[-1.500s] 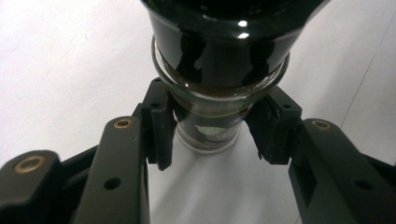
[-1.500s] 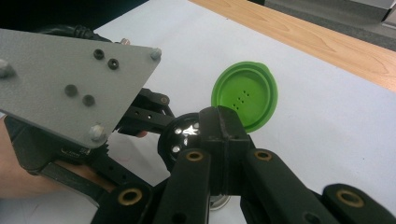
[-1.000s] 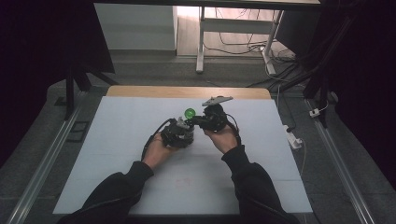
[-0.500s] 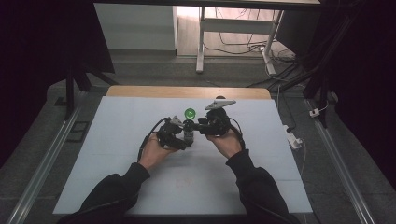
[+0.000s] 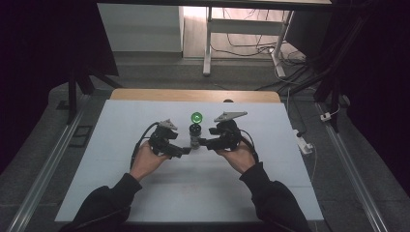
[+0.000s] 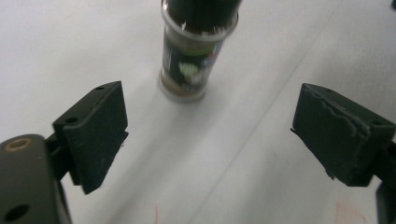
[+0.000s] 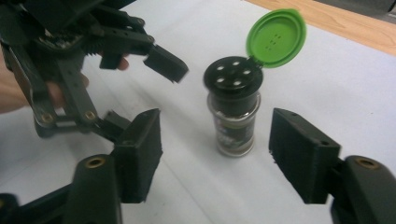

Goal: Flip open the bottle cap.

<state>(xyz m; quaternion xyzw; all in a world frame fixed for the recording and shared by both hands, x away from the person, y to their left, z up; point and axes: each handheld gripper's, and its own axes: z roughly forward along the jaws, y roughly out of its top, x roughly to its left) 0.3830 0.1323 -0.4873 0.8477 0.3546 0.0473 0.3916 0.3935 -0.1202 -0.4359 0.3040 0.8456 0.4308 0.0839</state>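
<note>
A small spice jar [image 5: 195,136] stands upright on the white tabletop [image 5: 121,183], its green flip lid [image 5: 196,117] open above a black shaker top. My left gripper [image 5: 185,150] sits just left of the jar and a little nearer the person, open. My right gripper [image 5: 201,142] is open just right of it. The jar [image 6: 191,70] stands beyond the wide-spread jaws of my left gripper [image 6: 210,135]. In the right gripper view the jar [image 7: 233,121], with its lid [image 7: 275,37] up, stands ahead of my open right gripper [image 7: 215,156], with the left gripper [image 7: 144,95] farther left.
A wooden strip [image 5: 193,95] edges the table's far side. A white power strip [image 5: 303,144] and cable lie off the right edge. Metal rails [image 5: 43,179] run along both sides. A desk frame and cables [image 5: 241,43] stand beyond the table.
Both grippers have drawn back a little from the jar, the left one sideways and toward the person. The jar has stayed in place with its lid open.
</note>
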